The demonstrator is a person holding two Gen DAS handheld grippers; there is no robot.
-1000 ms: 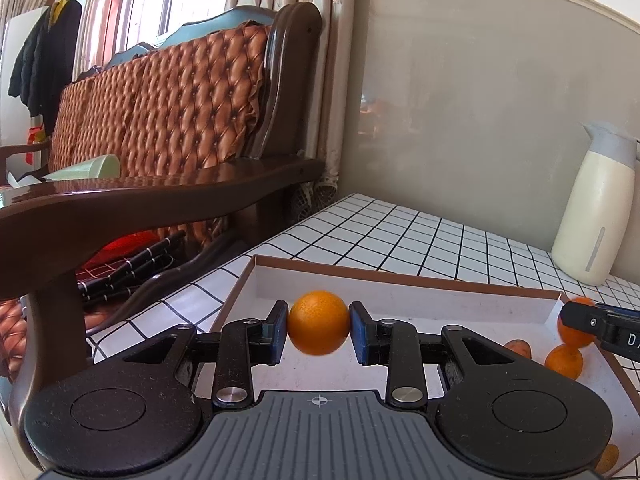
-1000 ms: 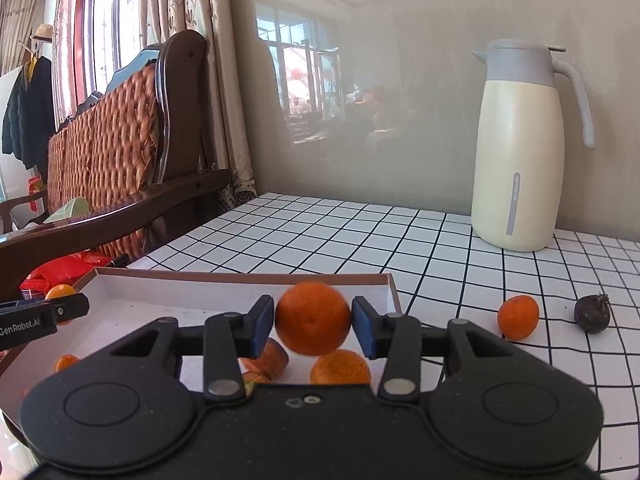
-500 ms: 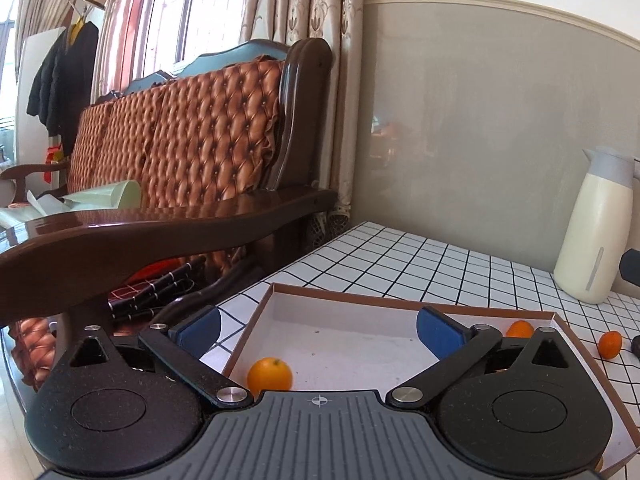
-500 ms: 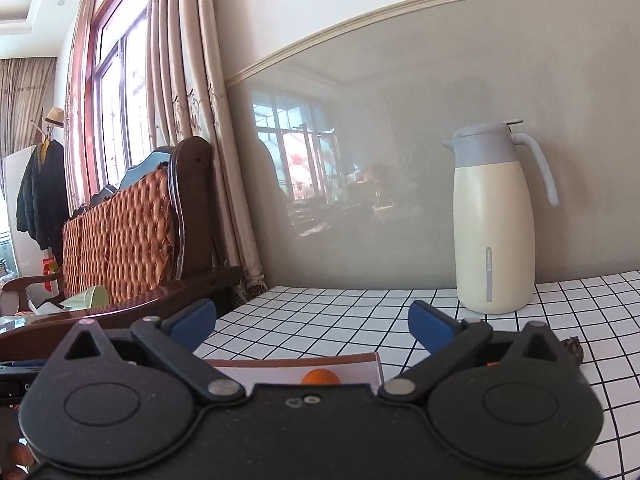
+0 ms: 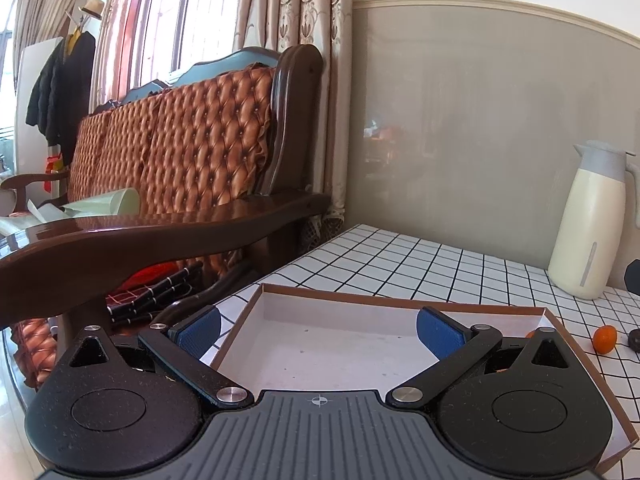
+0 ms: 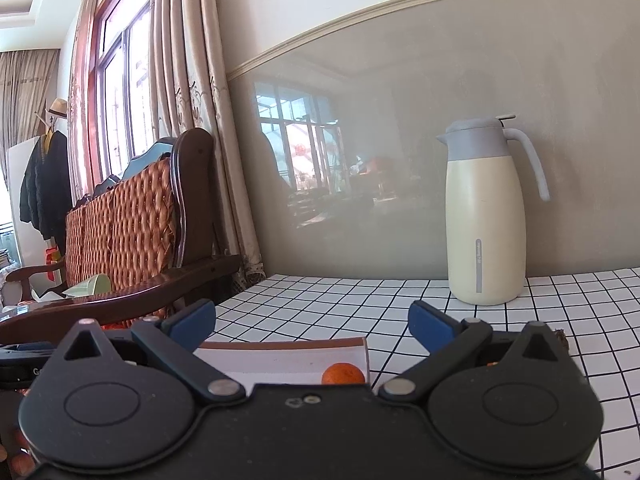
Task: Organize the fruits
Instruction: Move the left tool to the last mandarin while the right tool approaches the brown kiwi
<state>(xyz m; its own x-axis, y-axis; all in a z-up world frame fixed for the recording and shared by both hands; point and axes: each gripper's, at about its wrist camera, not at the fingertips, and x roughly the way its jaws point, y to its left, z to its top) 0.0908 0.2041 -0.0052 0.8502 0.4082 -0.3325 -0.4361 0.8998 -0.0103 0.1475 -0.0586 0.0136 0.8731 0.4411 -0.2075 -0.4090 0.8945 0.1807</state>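
Observation:
A shallow white box with a brown rim (image 5: 332,292) lies on the checked table. My left gripper (image 5: 318,330) is open and empty above the box's near part. My right gripper (image 6: 312,326) is open and empty, raised over the box's right end (image 6: 280,346). One orange (image 6: 343,374) shows inside the box just over the right gripper's body. A small orange (image 5: 605,339) and a dark fruit (image 5: 634,338) lie on the table right of the box. The dark fruit also peeks out in the right wrist view (image 6: 560,338).
A cream jug with a grey lid (image 6: 484,224) stands by the back wall; it also shows in the left wrist view (image 5: 590,224). A wooden sofa with a brown tufted back (image 5: 180,152) and a broad armrest (image 5: 160,240) borders the table's left side.
Both grippers opened and let their oranges fall into the box, then rose and drew back. The oranges are now mostly hidden under the gripper bodies.

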